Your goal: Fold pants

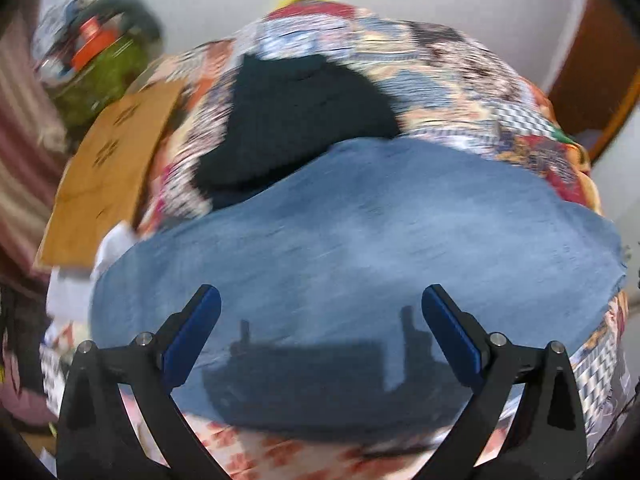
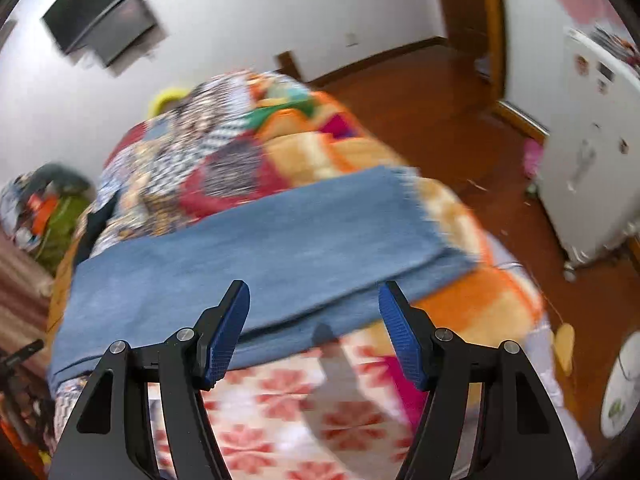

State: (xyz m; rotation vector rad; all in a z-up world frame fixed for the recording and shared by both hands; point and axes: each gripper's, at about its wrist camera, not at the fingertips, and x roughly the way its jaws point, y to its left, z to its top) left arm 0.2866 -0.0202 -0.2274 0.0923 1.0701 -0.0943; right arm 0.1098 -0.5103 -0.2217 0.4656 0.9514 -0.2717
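Blue jeans [image 1: 360,232] lie flat and folded lengthwise across a bed with a patchwork cover [image 1: 460,76]. In the right wrist view the jeans [image 2: 260,248] run from lower left to a frayed hem at the upper right. My left gripper [image 1: 320,300] hovers open over the jeans and casts its shadow on the denim; nothing is between its blue pads [image 1: 192,340]. My right gripper [image 2: 314,292] is also open, above the near edge of the jeans, with empty pads [image 2: 228,332]. Both views are blurred by motion.
A dark garment [image 1: 296,120] lies on the cover beyond the jeans. A cardboard sheet [image 1: 108,168] and a pile of clothes [image 1: 96,64] sit at the left. To the right are a wooden floor [image 2: 460,112], a white appliance [image 2: 592,152] and a wall-mounted screen [image 2: 104,12].
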